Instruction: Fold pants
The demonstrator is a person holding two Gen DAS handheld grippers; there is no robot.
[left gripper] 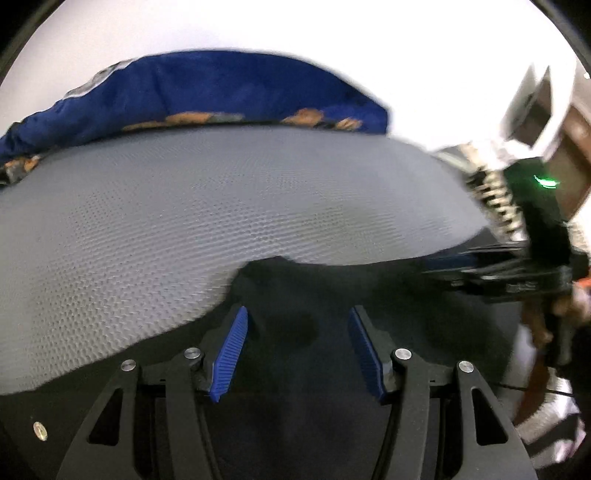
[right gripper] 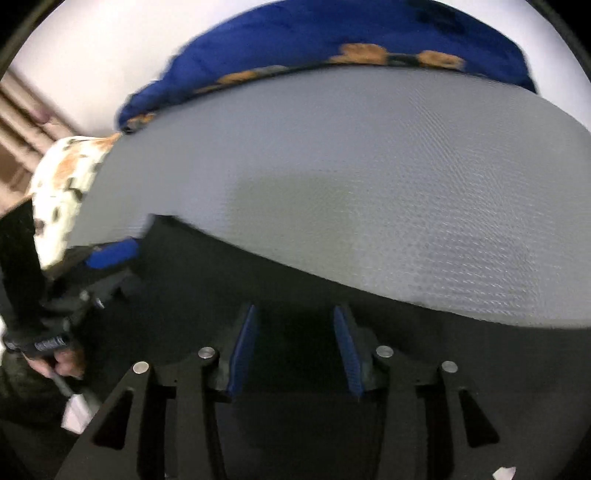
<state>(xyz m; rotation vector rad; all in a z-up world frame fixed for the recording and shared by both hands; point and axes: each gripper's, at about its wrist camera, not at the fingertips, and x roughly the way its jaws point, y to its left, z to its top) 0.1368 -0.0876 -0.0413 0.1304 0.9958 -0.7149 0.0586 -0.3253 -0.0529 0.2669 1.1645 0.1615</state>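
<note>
Black pants (left gripper: 332, 284) lie on a grey textured mat (left gripper: 221, 203), and their edge runs across the near part of both views. My left gripper (left gripper: 298, 314) hovers over the dark fabric, open, its blue pads well apart with nothing pinched between them. In the same view my right gripper (left gripper: 448, 263) comes in from the right, low over the pants' edge. In the right wrist view the pants (right gripper: 221, 280) fill the lower half. My right gripper (right gripper: 294, 312) is open above them, with a narrower gap and the pads not touching the cloth. The left gripper (right gripper: 118, 254) shows blurred at the left.
A blue blanket (left gripper: 221, 85) with orange patches is bunched along the mat's far edge (right gripper: 332, 29). A white patterned cloth (right gripper: 62, 184) hangs off the mat's left side. A person's hand (right gripper: 62, 360) holds the left gripper's handle. Wooden furniture (left gripper: 569, 155) stands at the right.
</note>
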